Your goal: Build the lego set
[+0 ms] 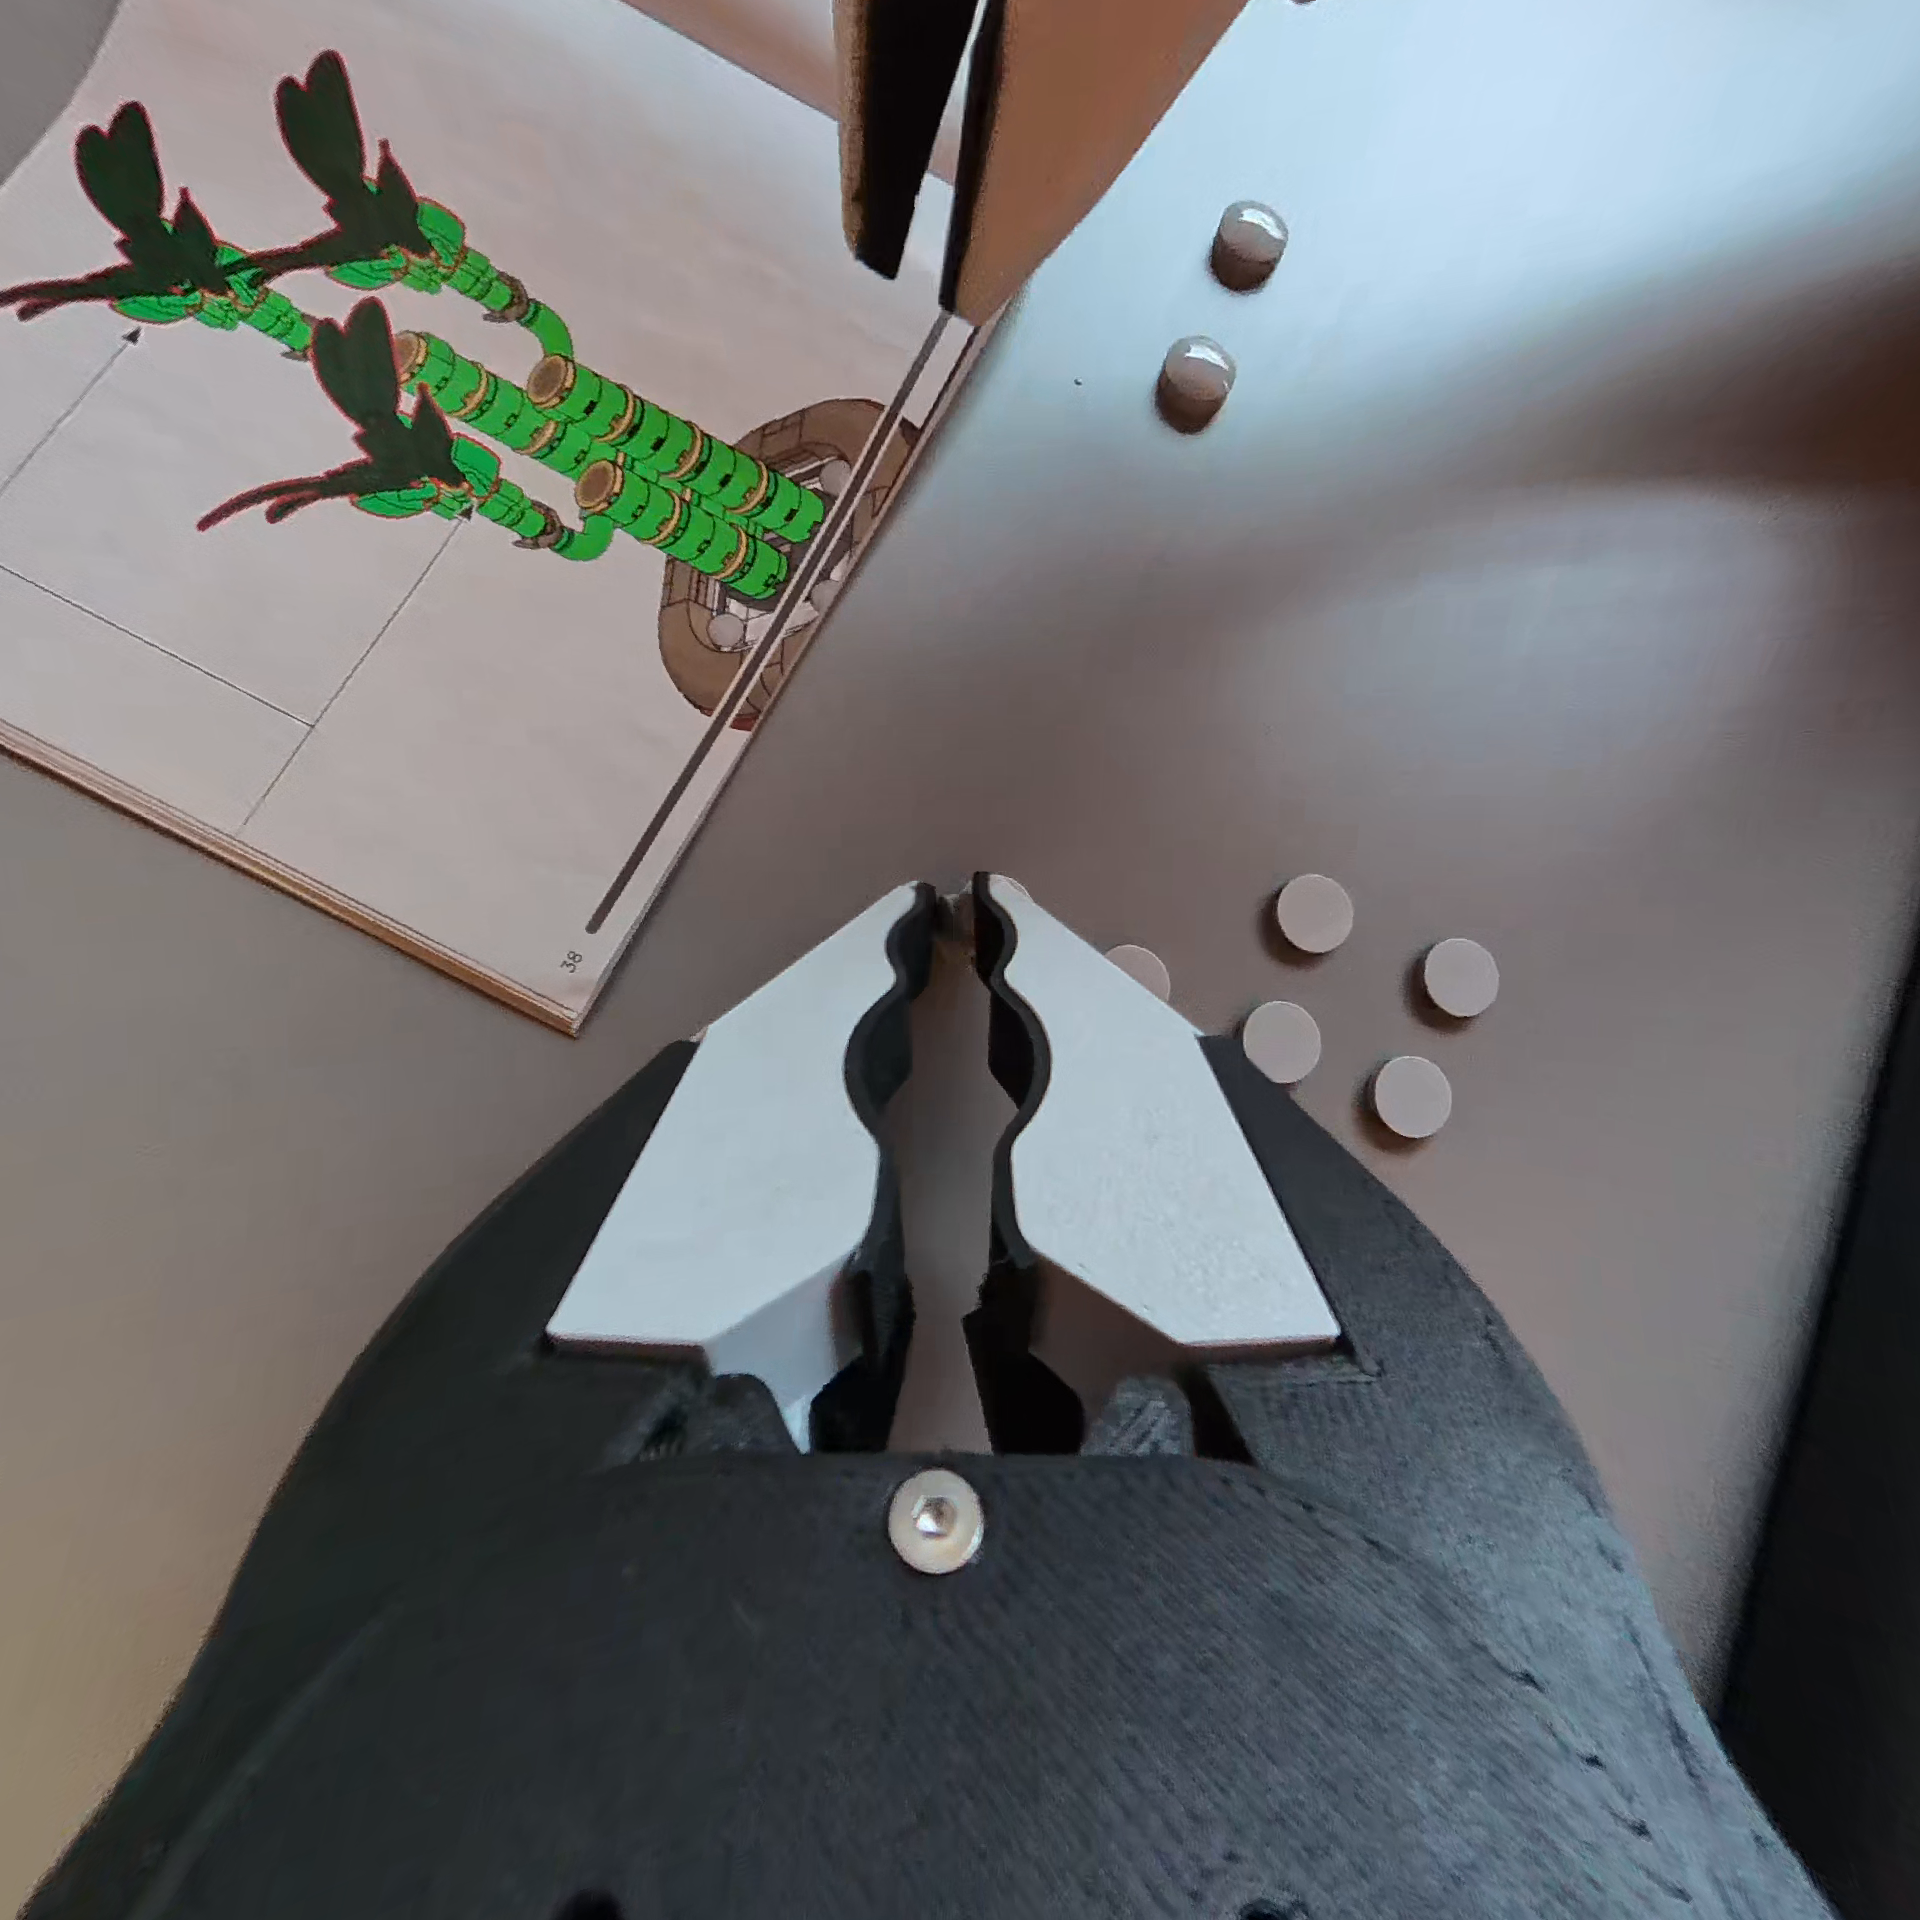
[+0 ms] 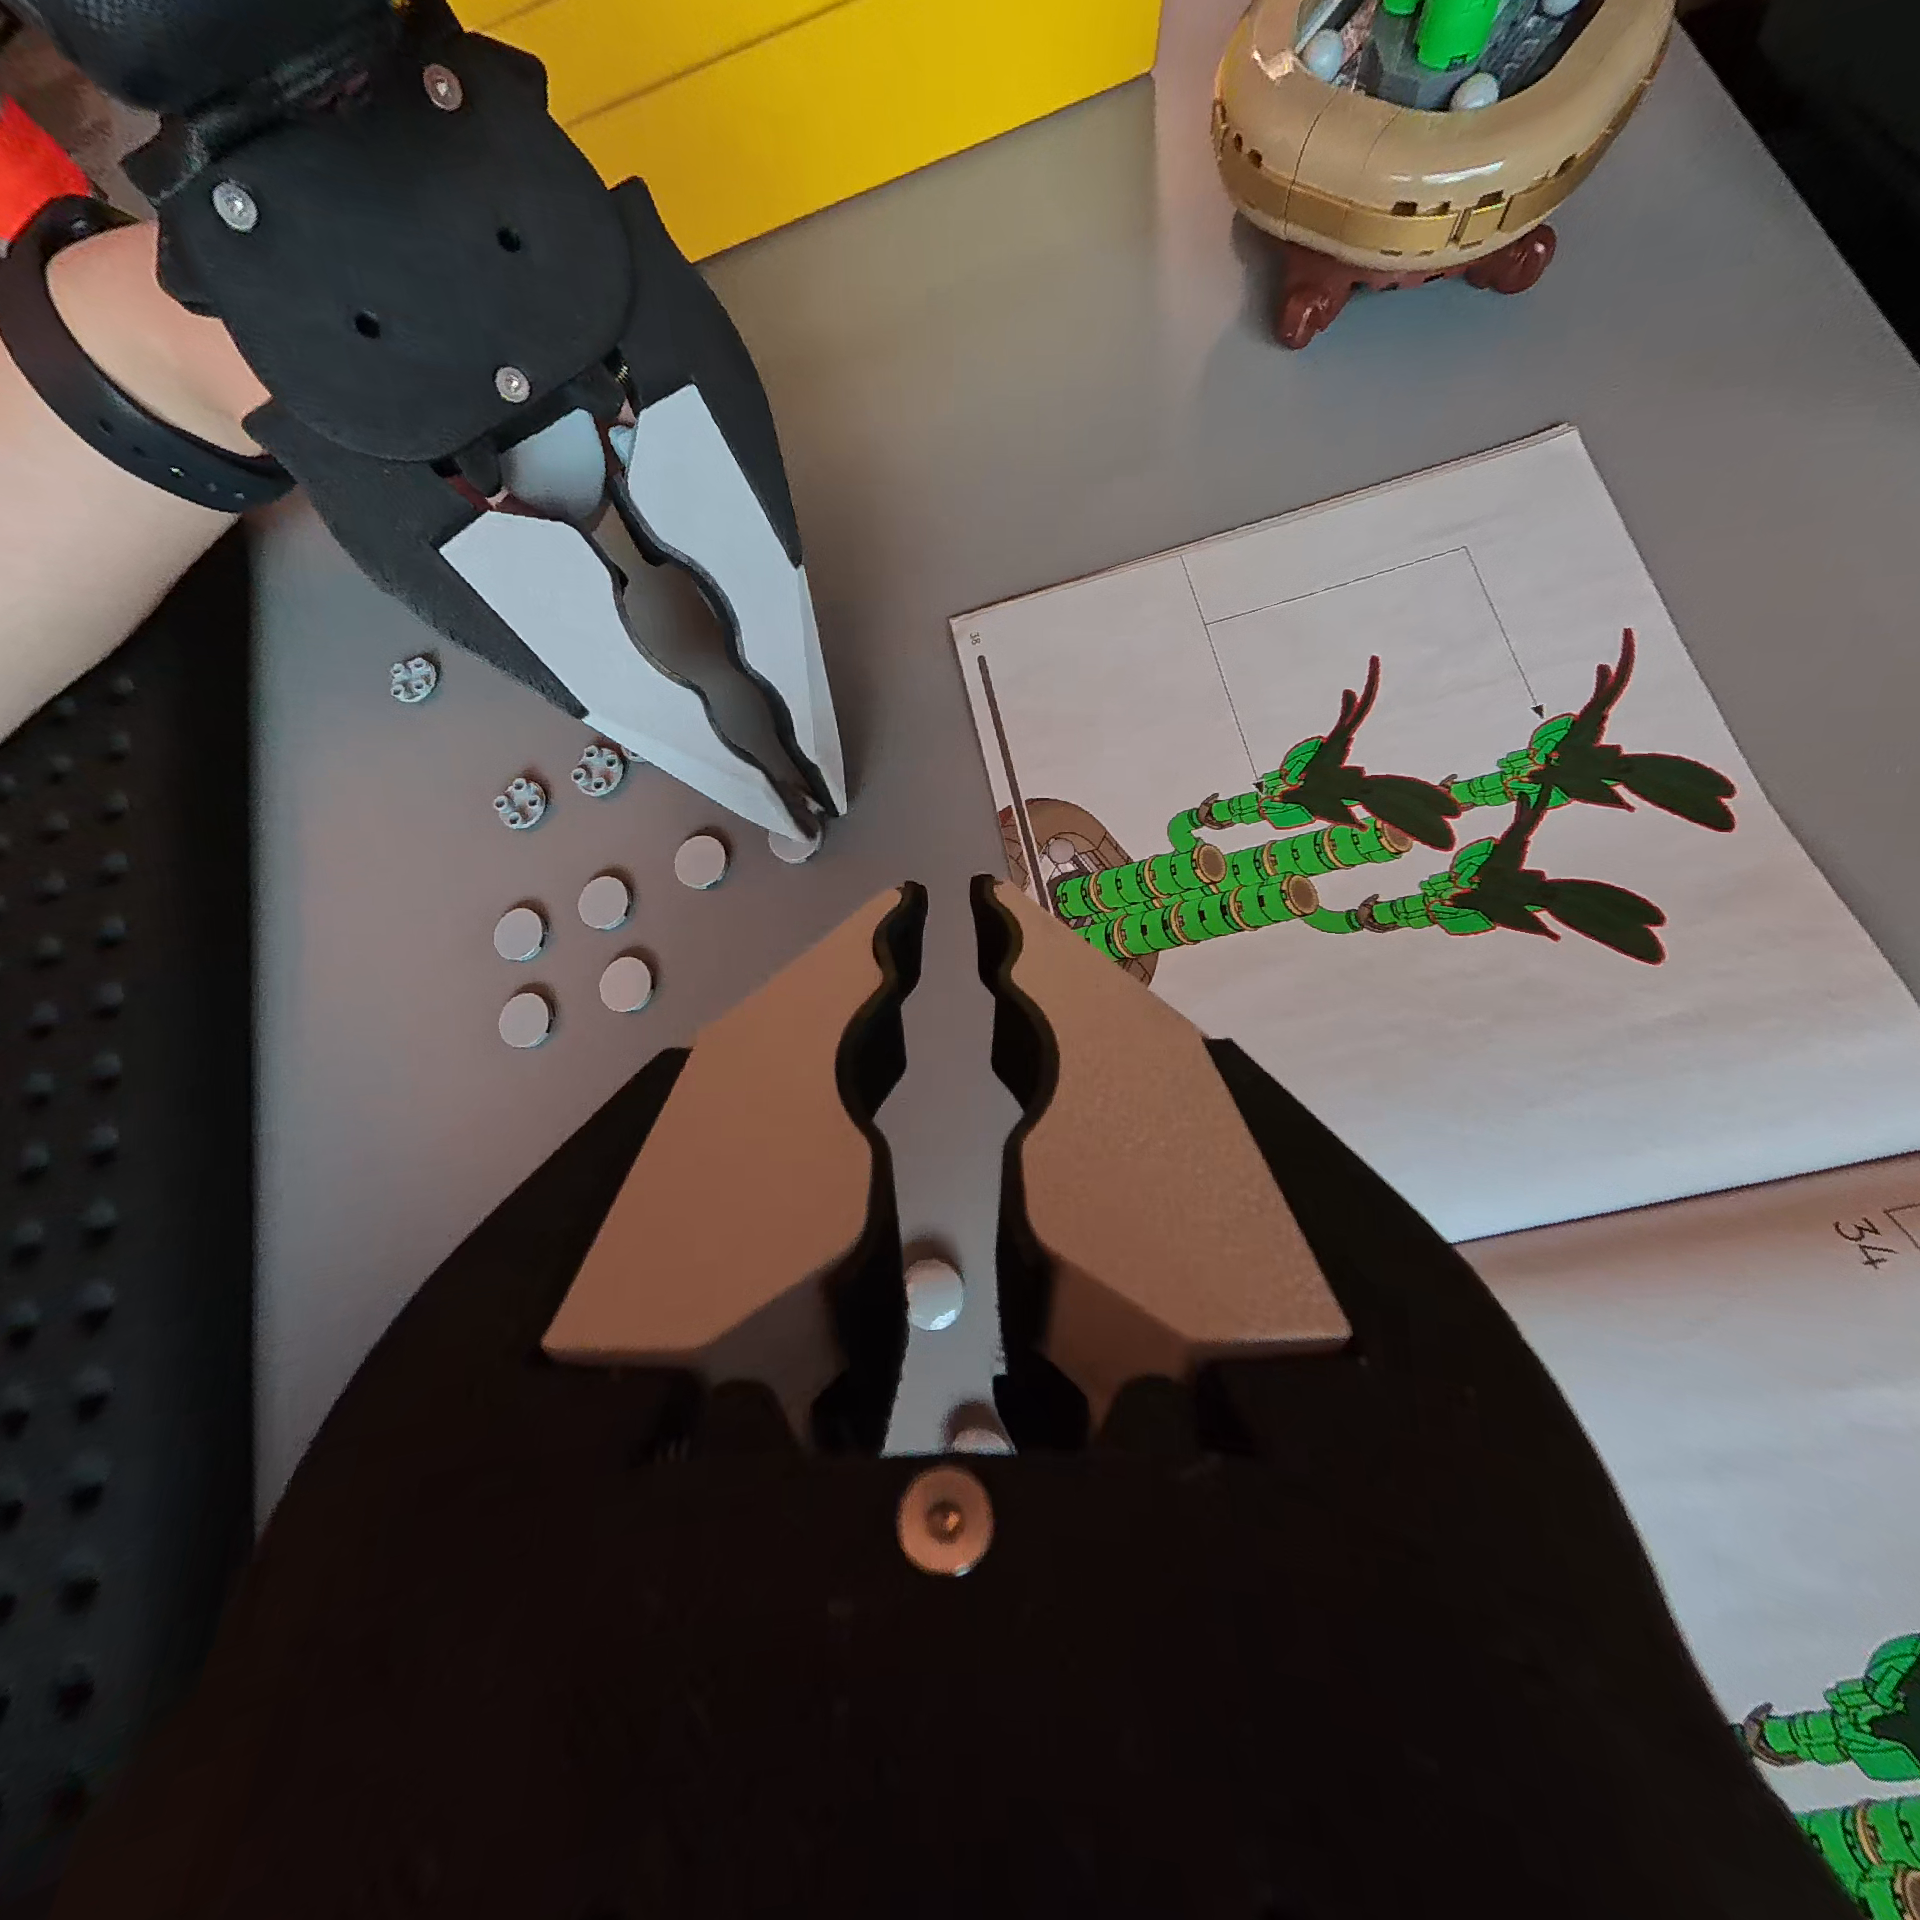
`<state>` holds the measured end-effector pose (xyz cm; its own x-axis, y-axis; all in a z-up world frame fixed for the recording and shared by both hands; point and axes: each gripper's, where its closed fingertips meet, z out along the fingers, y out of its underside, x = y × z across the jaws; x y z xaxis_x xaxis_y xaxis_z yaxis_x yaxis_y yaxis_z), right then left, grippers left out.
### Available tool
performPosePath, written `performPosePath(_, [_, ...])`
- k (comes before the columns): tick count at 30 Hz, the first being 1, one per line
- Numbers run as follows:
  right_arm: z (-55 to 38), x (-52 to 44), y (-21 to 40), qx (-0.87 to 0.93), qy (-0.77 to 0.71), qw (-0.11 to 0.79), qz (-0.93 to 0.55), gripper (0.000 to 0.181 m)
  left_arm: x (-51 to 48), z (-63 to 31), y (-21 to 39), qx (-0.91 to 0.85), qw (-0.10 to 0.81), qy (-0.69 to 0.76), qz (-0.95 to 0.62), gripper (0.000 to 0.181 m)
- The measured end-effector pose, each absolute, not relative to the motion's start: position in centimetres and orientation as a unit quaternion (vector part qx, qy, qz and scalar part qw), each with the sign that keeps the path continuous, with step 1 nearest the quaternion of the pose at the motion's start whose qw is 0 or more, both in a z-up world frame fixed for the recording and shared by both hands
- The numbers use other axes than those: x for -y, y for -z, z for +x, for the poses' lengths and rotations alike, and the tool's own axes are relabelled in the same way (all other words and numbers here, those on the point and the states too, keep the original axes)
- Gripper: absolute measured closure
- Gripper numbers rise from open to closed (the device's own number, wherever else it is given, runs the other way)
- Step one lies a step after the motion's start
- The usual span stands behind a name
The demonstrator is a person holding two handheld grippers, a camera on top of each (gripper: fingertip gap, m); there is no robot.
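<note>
My left gripper (image 1: pixel 951 902) (image 2: pixel 808 819) points down at the grey table, its tips pinched on a small grey round tile (image 2: pixel 792 847) that lies on the table. Several more grey round tiles (image 1: pixel 1314 912) (image 2: pixel 604 901) lie just beside it, and three upturned ones (image 2: pixel 520 802) show their undersides. My right gripper (image 2: pixel 943 902) (image 1: pixel 920 275) hovers opposite, its jaws a narrow gap apart and empty. Two grey domed round pieces (image 1: pixel 1247 244) (image 2: pixel 932 1294) sit on the table under it. The open instruction booklet (image 1: pixel 416 644) (image 2: pixel 1455 987) shows a green stalk plant.
A tan oval pot model (image 2: pixel 1434 156) on dark red feet, with green parts inside, stands at the far right. A yellow box (image 2: pixel 810 94) is at the back. A black studded mat (image 2: pixel 94 1039) borders the table on the left. A person's wrist (image 2: pixel 104 436) holds the left gripper. About 9 cm separates my left fingertips from my right.
</note>
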<state>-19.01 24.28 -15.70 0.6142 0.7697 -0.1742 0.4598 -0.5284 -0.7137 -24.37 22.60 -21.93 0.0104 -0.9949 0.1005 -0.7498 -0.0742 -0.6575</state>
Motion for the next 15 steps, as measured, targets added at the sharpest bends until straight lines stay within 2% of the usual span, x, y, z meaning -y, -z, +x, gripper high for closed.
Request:
performPosePath(8, [-19.8,-24.1,15.5,0.371,-0.256,0.325,-0.831,0.172,-24.2,-23.8,20.2,-0.622,0.276,0.281,-0.677,0.179])
performPosePath(12, [-20.8,-24.1,15.0,0.376,-0.282,0.341,-0.815,0.172,-23.4,-21.9,15.0,-0.588,0.367,0.35,-0.63,0.179])
performPosePath(15, [-21.1,-23.8,12.7,0.408,-0.292,0.394,-0.77,0.17,-22.5,-20.7,10.7,-0.508,0.39,0.455,-0.619,0.179])
